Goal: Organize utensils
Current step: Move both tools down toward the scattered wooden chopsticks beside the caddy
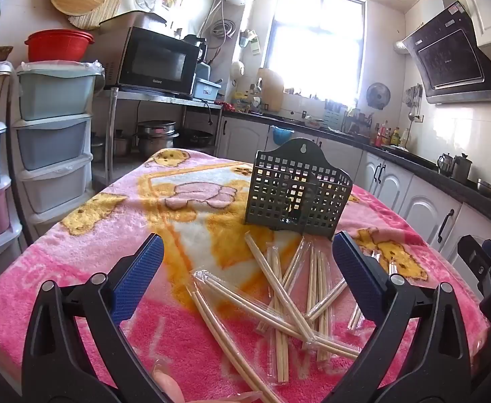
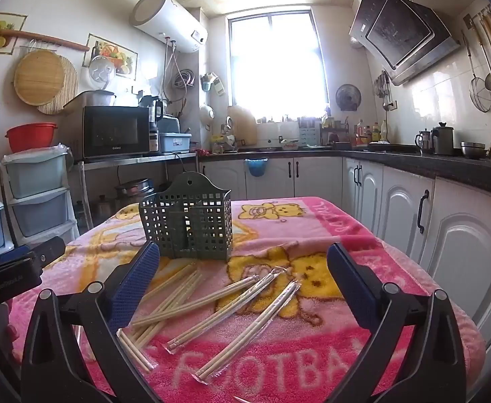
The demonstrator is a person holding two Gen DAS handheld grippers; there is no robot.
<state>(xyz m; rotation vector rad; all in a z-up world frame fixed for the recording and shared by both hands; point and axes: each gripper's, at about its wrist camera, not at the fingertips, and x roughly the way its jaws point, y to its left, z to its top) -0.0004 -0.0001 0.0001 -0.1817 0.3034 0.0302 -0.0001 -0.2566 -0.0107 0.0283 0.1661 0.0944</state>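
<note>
Several pairs of wooden chopsticks in clear wrappers point(image 1: 289, 295) lie scattered on the pink blanket-covered table point(image 1: 87, 248); they also show in the right wrist view point(image 2: 218, 299). A dark green perforated utensil holder point(image 1: 297, 191) stands upright just behind them, seen too in the right wrist view point(image 2: 188, 225). My left gripper point(image 1: 247, 245) is open and empty, above the near end of the pile. My right gripper point(image 2: 243, 252) is open and empty, above the pile on its right side. The right gripper's body shows at the left wrist view's right edge point(image 1: 490, 278).
Stacked plastic drawers point(image 1: 50, 141) stand left of the table. White cabinets under a dark counter point(image 2: 447, 228) run along the right. A microwave point(image 1: 154, 60) sits on a metal shelf behind, with pots below it.
</note>
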